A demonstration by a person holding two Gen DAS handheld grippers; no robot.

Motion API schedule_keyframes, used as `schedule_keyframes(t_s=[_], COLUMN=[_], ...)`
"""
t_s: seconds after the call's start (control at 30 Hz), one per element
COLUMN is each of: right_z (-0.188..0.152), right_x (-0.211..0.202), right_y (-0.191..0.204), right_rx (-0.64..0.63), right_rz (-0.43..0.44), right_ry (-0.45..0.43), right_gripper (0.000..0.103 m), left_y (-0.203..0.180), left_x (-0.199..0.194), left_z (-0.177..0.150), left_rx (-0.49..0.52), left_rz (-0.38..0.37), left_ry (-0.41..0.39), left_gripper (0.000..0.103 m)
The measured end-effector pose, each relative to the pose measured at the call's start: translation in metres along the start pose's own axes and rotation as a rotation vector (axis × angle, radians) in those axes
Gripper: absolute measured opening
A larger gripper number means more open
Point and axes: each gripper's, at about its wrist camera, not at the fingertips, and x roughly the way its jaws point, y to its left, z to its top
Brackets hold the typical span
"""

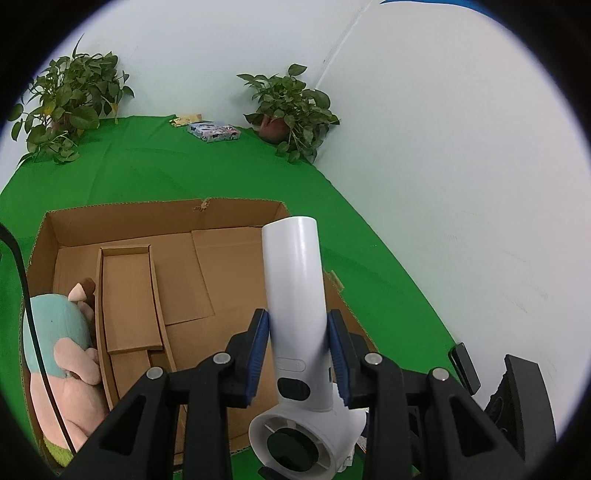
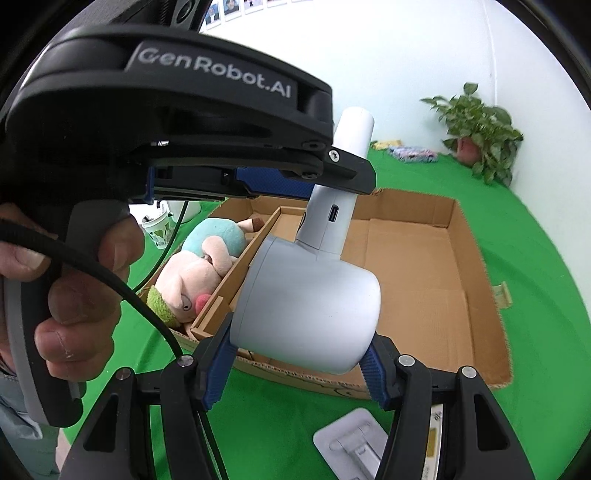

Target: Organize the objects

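- While both grippers clamp the white handheld fan (image 2: 306, 295) over the cardboard box (image 2: 476, 266), left gripper (image 1: 299, 354) pinches its smooth handle, right gripper (image 2: 299, 365) its rounded head.
- Fuzzy plush toy (image 2: 199, 266) fills the box's narrow side compartment.

Pretty sure I'm in some kind of lab or data-recording studio, not anybody's home. My worktop (image 1: 229, 170) is covered edge to edge in bright green cloth like a chroma-key backdrop, and the walls (image 1: 443, 147) are plain white and bare. Two potted plants (image 1: 291, 107) sit at the far edge like props. There's a row of small portrait photos (image 2: 236, 7) pinned high on the wall, and a paper cup (image 2: 159, 229) off to the left. The whole thing feels staged rather than lived in.
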Motion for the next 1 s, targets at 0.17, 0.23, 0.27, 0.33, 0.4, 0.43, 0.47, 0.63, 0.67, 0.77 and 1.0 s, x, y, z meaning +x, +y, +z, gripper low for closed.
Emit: schedule_keyframes(t_s=[0.17,0.23,0.27,0.33,0.4,0.43,0.47,0.63,0.67,0.77,1.0], right_z=[0.013,0.016,0.017,0.016,0.013,0.01,0.008,-0.004,-0.005,-0.008,-0.003], right_x=[0.024,0.044,0.052,0.071,0.087,0.096,0.102,0.133,0.138,0.15,0.161], right_y=[-0.004,-0.014,-0.017,-0.024,-0.029,-0.032,-0.034,-0.045,-0.046,-0.048,-0.056], right_rx=[0.052,0.085,0.095,0.113,0.122,0.128,0.132,0.16,0.165,0.155,0.159], right_rz=[0.076,0.115,0.127,0.143,0.148,0.151,0.152,0.163,0.164,0.153,0.181], right_ry=[0.069,0.1,0.113,0.14,0.166,0.184,0.198,0.272,0.283,0.316,0.322], right_gripper=[0.058,0.058,0.058,0.058,0.058,0.058,0.058,0.058,0.058,0.058,0.057], left_y=[0.027,0.038,0.043,0.055,0.064,0.069,0.074,0.086,0.087,0.088,0.086], left_x=[0.024,0.036,0.042,0.057,0.071,0.078,0.085,0.113,0.118,0.127,0.104], left_z=[0.01,0.012,0.013,0.013,0.011,0.01,0.006,-0.004,-0.006,-0.01,-0.006], left_rx=[-0.051,-0.067,-0.079,-0.098,-0.112,-0.122,-0.132,-0.127,-0.121,-0.095,-0.096], left_rz=[0.027,0.044,0.053,0.065,0.072,0.074,0.078,0.128,0.151,0.201,0.246], left_ry=[0.063,0.095,0.113,0.151,0.185,0.204,0.223,0.297,0.314,0.348,0.303], left_gripper=[0.032,0.032,0.032,0.032,0.032,0.032,0.032,0.033,0.033,0.033,0.033])
